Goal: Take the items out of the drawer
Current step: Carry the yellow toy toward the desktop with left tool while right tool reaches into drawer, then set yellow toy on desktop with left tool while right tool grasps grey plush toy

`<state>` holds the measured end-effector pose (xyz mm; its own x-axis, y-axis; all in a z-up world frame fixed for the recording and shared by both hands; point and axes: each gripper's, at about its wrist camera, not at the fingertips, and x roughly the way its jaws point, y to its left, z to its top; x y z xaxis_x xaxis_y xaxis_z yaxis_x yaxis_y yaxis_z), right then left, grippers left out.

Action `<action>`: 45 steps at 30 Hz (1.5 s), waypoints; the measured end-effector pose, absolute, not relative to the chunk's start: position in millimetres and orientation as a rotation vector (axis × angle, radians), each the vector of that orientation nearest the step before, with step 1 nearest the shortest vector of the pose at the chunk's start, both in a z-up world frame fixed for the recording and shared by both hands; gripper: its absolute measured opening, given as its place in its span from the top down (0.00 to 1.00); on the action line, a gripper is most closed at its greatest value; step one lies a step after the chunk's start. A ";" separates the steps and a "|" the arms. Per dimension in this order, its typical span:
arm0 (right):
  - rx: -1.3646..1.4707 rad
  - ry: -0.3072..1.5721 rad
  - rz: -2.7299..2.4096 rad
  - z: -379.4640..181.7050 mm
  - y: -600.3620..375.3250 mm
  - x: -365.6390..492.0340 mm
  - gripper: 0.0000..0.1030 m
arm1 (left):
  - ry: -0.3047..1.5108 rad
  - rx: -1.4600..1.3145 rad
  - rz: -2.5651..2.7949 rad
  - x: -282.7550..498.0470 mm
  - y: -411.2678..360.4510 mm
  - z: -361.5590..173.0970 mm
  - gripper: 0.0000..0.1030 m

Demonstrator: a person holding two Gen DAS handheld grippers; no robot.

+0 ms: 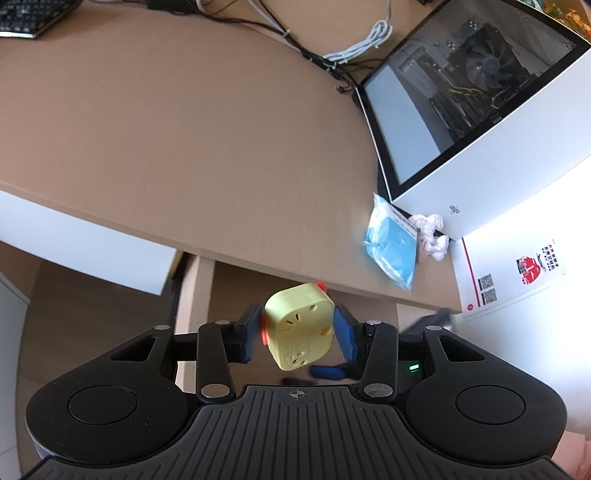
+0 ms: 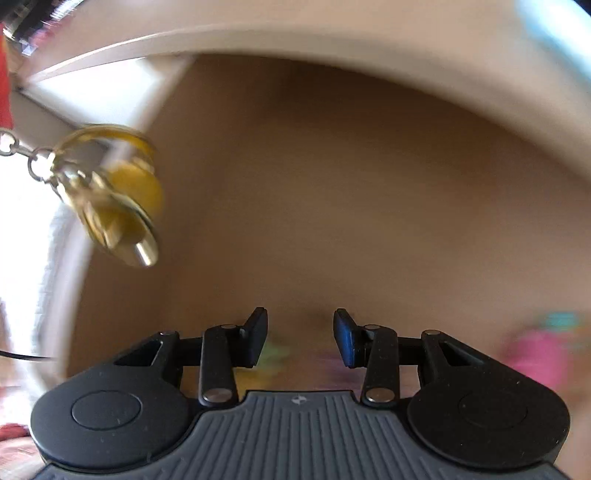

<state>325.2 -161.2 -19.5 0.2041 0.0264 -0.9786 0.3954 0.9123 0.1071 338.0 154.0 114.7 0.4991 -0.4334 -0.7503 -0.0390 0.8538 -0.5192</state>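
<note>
My left gripper [image 1: 298, 334] is shut on a small yellow boxy gadget [image 1: 299, 325] with red buttons on its side, its blue pads [image 1: 345, 334] pressing both flanks. It hangs just in front of the desk's edge, above the open drawer [image 1: 236, 284]. In the right wrist view my right gripper [image 2: 300, 334] points down into the drawer, whose brown floor [image 2: 314, 203] fills the frame. Its jaws stand apart with nothing between them. A blurred pink and teal thing [image 2: 539, 354] lies low at the right, and a faint green-yellow smear [image 2: 273, 350] shows beneath the fingers.
The tan desk [image 1: 184, 129] carries a white computer case [image 1: 498, 122], a blue packet [image 1: 391, 247], a crumpled tissue [image 1: 430, 232], cables [image 1: 354, 48] and a keyboard [image 1: 26, 18]. A white box [image 1: 517, 273] stands right. A bunch of brass keys [image 2: 114, 199] dangles at the left.
</note>
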 end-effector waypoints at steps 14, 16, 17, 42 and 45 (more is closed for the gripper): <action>0.666 1.373 -0.363 11.9 -185.4 247.5 0.27 | 1.083 -0.497 -0.273 332.5 148.8 92.8 0.55; 0.705 1.390 -0.446 15.8 -200.9 248.6 0.17 | 1.094 -0.513 -0.290 331.9 146.6 85.6 0.55; 0.731 1.409 -0.471 14.1 -204.2 243.2 0.17 | 1.100 -0.521 -0.297 331.8 145.1 82.2 0.55; 0.843 1.036 -0.727 107.2 -207.2 207.9 0.52 | 1.251 -0.350 -0.425 307.9 90.3 60.3 0.55; 0.772 0.967 -0.785 133.7 -200.1 175.9 0.52 | 1.228 -0.321 -0.475 309.7 74.3 72.9 0.55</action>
<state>175.9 -200.1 133.7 0.3532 -0.2218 -0.9089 0.8439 0.4948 0.2073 309.7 74.3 72.8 0.2585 -0.5110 -0.8198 0.1733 0.8594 -0.4810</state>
